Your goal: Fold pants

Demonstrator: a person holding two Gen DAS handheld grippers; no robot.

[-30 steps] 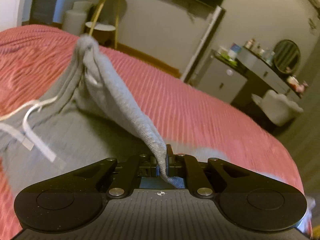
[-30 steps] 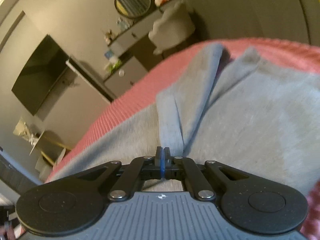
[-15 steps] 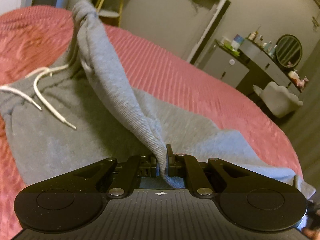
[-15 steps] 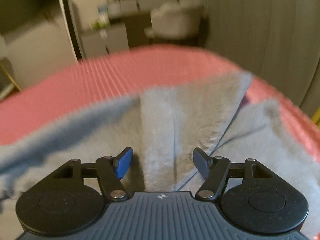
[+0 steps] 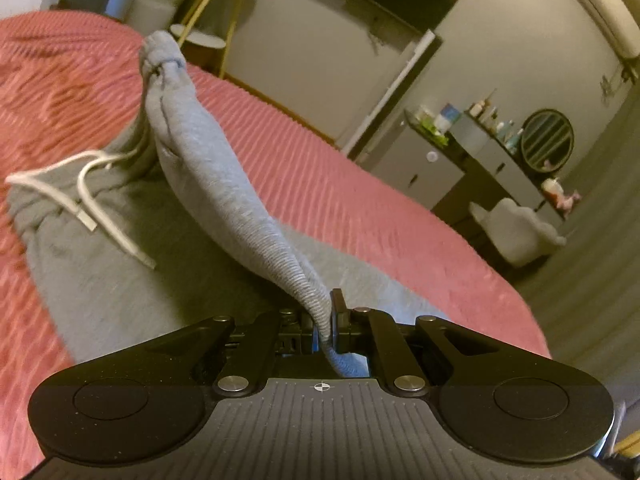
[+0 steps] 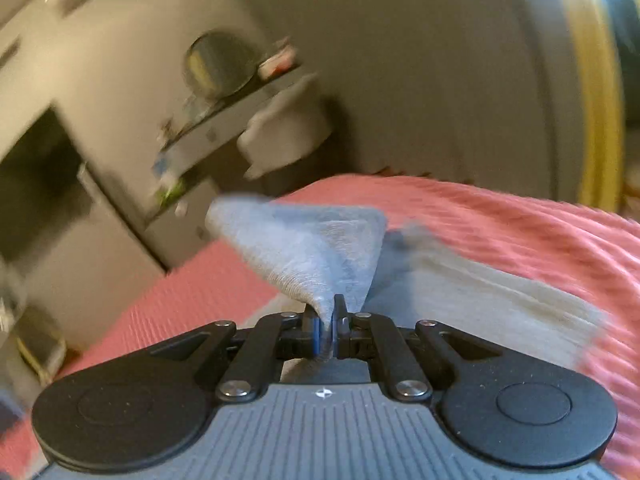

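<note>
Left wrist view: left gripper (image 5: 327, 320) clamps the grey pants (image 5: 224, 184) waistband, right gripper (image 6: 329, 326) just closed on fabric, garment lifted at 12 o'clock over pink bedspread (image 5: 340, 184); fold begun, unfinished.

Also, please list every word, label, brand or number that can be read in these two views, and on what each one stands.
None can be read.
Bottles on the dresser: labels too small.
Box beside them: print too blurred.
Pants: no label showing.
</note>
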